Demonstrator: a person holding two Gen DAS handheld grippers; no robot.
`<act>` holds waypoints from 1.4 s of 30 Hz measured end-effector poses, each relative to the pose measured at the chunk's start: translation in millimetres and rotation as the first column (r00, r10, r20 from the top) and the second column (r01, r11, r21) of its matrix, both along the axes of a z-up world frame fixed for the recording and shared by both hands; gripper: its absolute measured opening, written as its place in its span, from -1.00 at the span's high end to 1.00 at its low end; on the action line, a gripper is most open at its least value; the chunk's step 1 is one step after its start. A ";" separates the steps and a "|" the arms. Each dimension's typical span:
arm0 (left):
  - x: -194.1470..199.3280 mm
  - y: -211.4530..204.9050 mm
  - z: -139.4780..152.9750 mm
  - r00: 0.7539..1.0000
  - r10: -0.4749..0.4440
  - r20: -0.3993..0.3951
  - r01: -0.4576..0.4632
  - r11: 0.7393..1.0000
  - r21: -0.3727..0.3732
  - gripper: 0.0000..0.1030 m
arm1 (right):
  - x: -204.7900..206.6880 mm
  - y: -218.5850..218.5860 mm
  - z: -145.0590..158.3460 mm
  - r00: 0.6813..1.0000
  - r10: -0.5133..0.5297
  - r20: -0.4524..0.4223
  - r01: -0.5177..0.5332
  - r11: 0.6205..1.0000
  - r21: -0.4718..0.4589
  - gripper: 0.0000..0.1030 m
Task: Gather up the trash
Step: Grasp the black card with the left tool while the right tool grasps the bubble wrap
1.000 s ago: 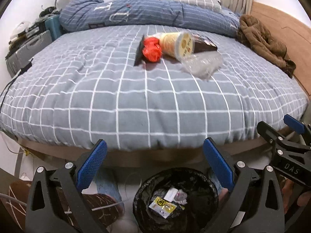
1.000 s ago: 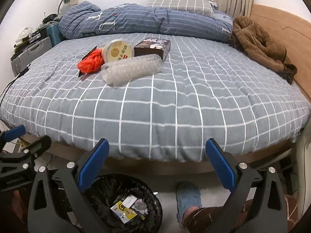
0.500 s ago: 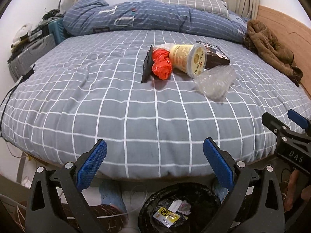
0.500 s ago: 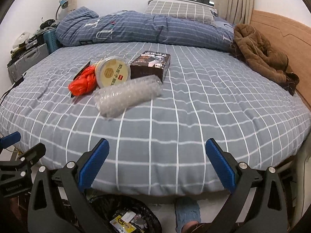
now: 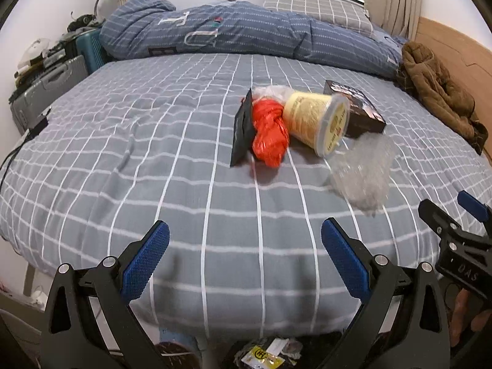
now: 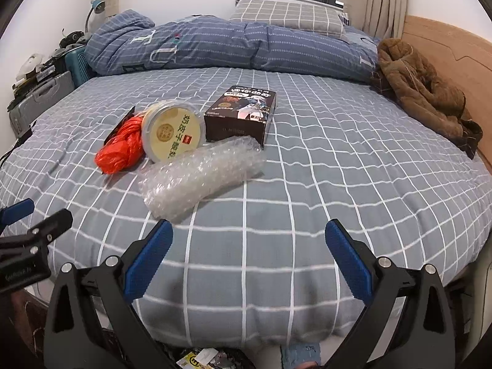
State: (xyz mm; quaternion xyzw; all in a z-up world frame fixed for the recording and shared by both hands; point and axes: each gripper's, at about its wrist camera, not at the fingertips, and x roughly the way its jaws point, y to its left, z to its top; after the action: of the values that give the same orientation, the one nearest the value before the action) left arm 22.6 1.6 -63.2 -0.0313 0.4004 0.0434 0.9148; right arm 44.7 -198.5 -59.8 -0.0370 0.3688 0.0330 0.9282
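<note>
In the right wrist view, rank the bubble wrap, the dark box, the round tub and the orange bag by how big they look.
1. bubble wrap, though it lies nearest the camera
2. dark box
3. round tub
4. orange bag, partly hidden behind the tub, so ranks 3 and 4 are unsure

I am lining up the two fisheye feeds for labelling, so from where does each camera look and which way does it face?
Left wrist: sits on the left gripper at the bed's near edge, facing the headboard end; its open fingers show, with the right gripper at right.
Right wrist: sits on the right gripper beside it, facing likewise; the left gripper shows at left.
Shared: bubble wrap, round tub, orange bag, dark box, brown jacket.
</note>
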 end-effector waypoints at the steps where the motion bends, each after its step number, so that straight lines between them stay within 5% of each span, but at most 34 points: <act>1: 5.0 1.2 0.5 1.000 0.001 0.002 -0.001 1.000 0.002 -0.89 | 4.0 0.0 0.0 1.000 -0.001 0.000 0.001 1.000 0.002 -0.85; 17: 98.6 13.9 -6.1 1.000 0.000 -0.022 0.000 1.000 -0.010 -0.89 | 78.4 10.9 -6.2 0.998 0.023 -0.050 -0.020 0.997 0.068 -0.85; 29: 129.4 46.0 -3.9 0.999 0.048 -0.026 -0.048 0.998 -0.028 -0.86 | 103.0 16.2 -17.4 0.994 0.033 -0.100 -0.025 0.996 0.081 -0.77; 42: 142.8 52.9 -18.9 0.997 0.010 -0.072 -0.014 0.998 -0.061 -0.25 | 106.6 33.8 -35.5 0.980 0.103 -0.172 -0.089 0.992 0.090 -0.22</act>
State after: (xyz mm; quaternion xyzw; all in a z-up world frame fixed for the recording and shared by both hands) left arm 165.4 54.5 -82.0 -0.0601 0.4339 0.0376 0.8982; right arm 151.3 -164.7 -95.3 -0.0138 0.4457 0.0959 0.8899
